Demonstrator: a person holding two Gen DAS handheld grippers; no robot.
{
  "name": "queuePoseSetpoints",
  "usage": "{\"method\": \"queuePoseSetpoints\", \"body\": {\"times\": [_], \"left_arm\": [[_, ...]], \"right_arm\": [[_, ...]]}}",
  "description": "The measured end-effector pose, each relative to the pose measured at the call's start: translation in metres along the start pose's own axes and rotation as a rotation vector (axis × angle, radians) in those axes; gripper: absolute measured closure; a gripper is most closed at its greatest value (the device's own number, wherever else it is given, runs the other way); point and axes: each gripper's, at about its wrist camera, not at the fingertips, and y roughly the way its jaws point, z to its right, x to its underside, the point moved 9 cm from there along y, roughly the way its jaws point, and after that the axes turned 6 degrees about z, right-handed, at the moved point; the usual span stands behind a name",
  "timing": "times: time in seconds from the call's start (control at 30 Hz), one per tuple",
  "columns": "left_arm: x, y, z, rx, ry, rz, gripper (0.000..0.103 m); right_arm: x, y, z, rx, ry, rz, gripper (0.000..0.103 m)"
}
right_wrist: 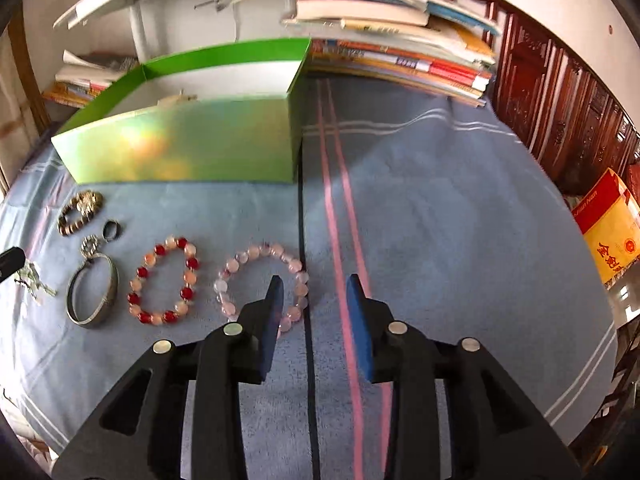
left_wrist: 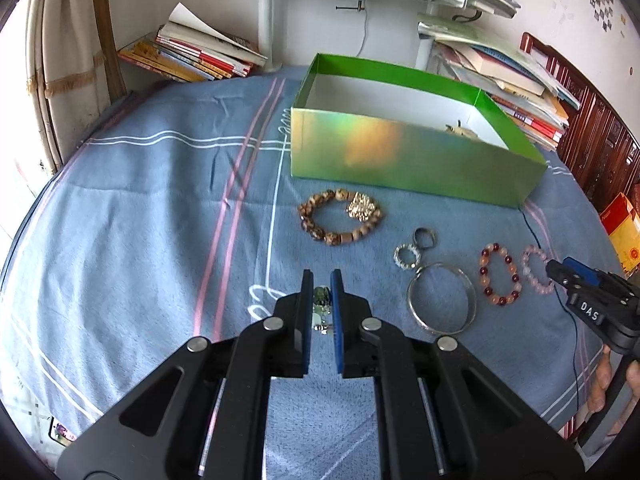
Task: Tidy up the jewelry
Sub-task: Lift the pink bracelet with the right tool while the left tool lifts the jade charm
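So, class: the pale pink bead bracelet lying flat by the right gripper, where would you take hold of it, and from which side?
Come straight down on the pink bracelet and pinch one arc of its bead loop, one finger inside and one outside. It lies flat, so a sideways grip seems unlikely to catch. The right gripper is open over its right arc, the handiest.

The shiny green cardboard box's (left_wrist: 400,160) near wall is hiding most of a pale item inside. A small greenish trinket (left_wrist: 322,306) between the left gripper's (left_wrist: 322,280) fingers is too blurred and half-covered to identify. The pale pink bead bracelet (right_wrist: 260,280) is partly disappearing behind the right gripper's (right_wrist: 316,292) finger.
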Motion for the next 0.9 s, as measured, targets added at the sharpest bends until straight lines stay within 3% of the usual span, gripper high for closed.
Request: {"method": "queuePoseSetpoints", "body": {"times": [0.07,0.1,0.27,0.4,0.47,0.73,0.83,0.87,0.9], "left_arm": [[0.002,0.001,0.001,-0.001,0.002,-0.004,0.094],[0.002,0.002,0.001,-0.002,0.003,-0.005,0.094],[0.0,0.0,0.002,-0.003,0.006,0.001,0.094],[-0.011,-0.008,0.006,-0.001,0.019,0.028,0.094],[-0.02,-0.014,0.008,-0.003,0.028,0.05,0.094],[-0.076,-0.039,0.017,-0.006,0.076,0.156,0.094],[-0.072,-0.04,0.018,0.003,0.073,0.153,0.094],[-0.067,-0.037,0.018,0.009,0.071,0.14,0.094],[-0.062,-0.035,0.018,0.014,0.07,0.126,0.094]], "right_arm": [[0.002,0.001,-0.005,-0.021,-0.011,0.002,0.092],[0.002,0.001,-0.007,-0.026,-0.016,-0.001,0.094],[-0.005,-0.009,-0.01,-0.047,-0.009,0.023,0.095],[-0.024,-0.033,-0.014,-0.06,-0.018,0.09,0.095],[-0.034,-0.045,-0.019,-0.067,-0.028,0.125,0.101],[-0.091,-0.085,-0.027,-0.066,-0.061,0.277,0.101],[-0.081,-0.073,-0.015,-0.046,-0.047,0.224,0.092],[-0.075,-0.065,-0.012,-0.04,-0.044,0.199,0.08],[-0.063,-0.052,-0.009,-0.032,-0.041,0.155,0.076]]}}
